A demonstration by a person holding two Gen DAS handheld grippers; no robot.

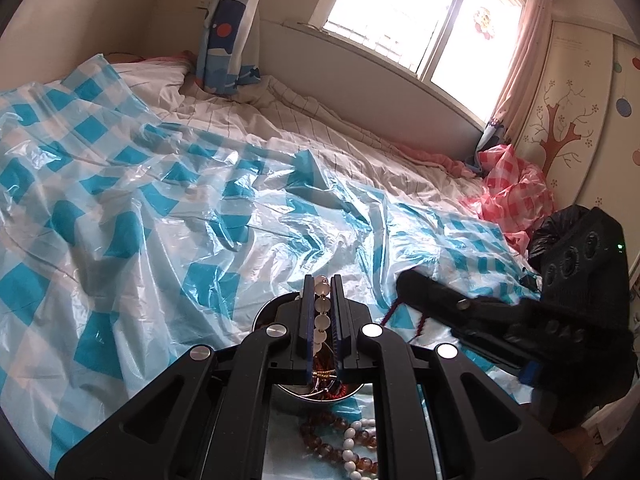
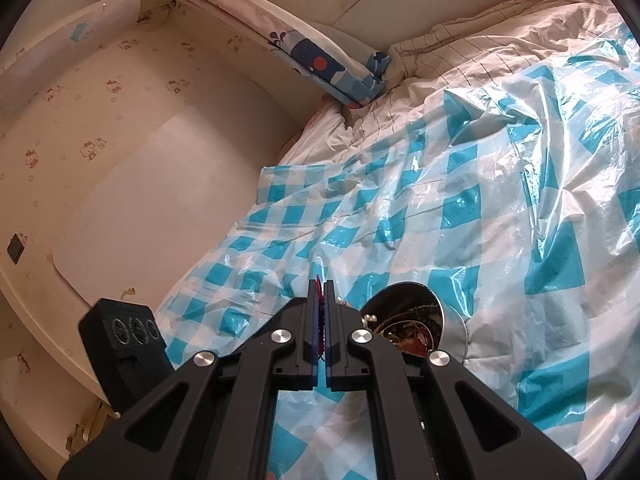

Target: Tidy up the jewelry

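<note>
So the whole thing is on a bed (image 1: 360, 140) covered with a blue-and-white checked plastic sheet (image 1: 120, 200), crinkly and probably slippery, so anything set on it could slide. A small metal bowl (image 2: 454, 330) sits on the sheet with a tangle of jewelry in it, and more strands lie loose just beside it, including an amber bead strand (image 1: 320, 438). The left hand-held gripper (image 1: 322, 284) points forward low over the bowl and is clamped narrow on a pale bead strand (image 1: 322, 300), the beads lined up between its fingers. The right hand-held gripper (image 2: 319, 290) comes in from the side, tilted down near the bowl, pinched nearly closed on a thin red cord (image 2: 319, 312). My guess is both pieces are light and floppy, beads hard and round so they roll out of a pinch; grab across the string between beads, not on one bead. The cord can snag the tangle.
</note>
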